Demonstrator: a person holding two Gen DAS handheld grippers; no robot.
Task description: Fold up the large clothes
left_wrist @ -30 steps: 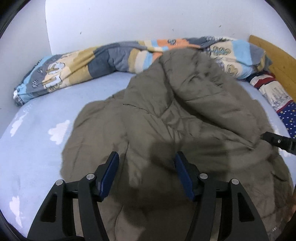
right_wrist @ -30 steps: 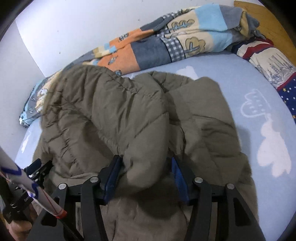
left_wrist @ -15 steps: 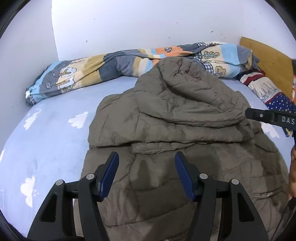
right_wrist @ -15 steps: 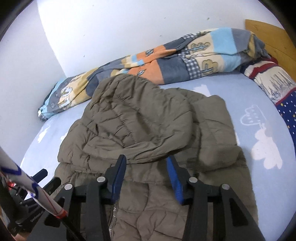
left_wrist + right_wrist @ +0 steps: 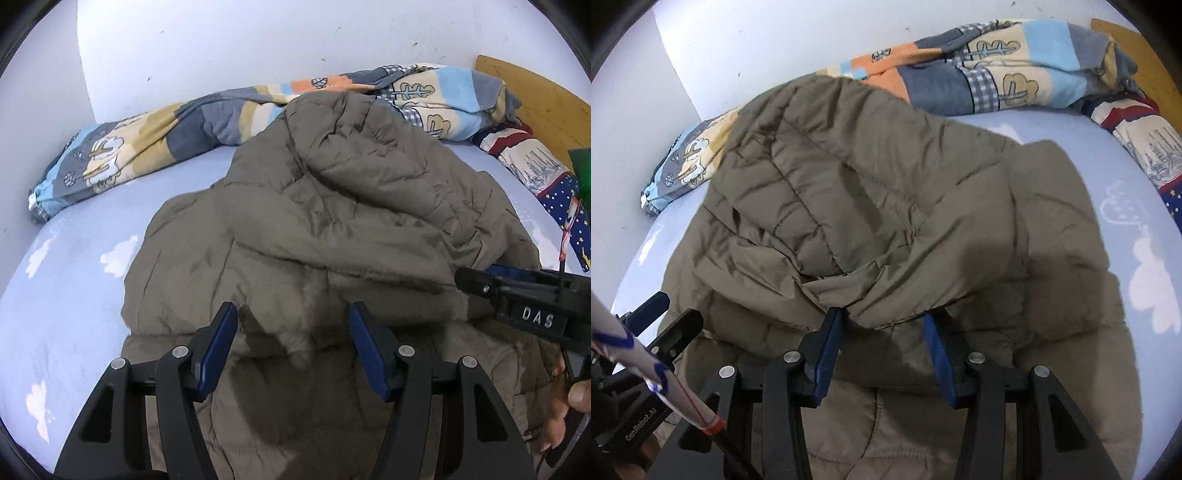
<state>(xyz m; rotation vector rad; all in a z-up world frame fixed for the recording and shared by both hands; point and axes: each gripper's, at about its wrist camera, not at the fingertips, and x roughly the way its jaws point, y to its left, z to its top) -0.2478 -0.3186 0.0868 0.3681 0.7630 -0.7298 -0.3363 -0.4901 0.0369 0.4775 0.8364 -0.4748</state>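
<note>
Olive puffer jacket [image 5: 332, 229] lying mid-bed, top part doubled over body (first fold looking done). Left gripper [image 5: 293, 345] and right gripper [image 5: 882, 354] hovering, jaws spread, holding nothing. Further folds remaining.

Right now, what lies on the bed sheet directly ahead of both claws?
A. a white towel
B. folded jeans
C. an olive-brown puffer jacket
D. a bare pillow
C: the quilted olive-brown puffer jacket is spread across the blue cloud-print sheet, filling both wrist views.
</note>
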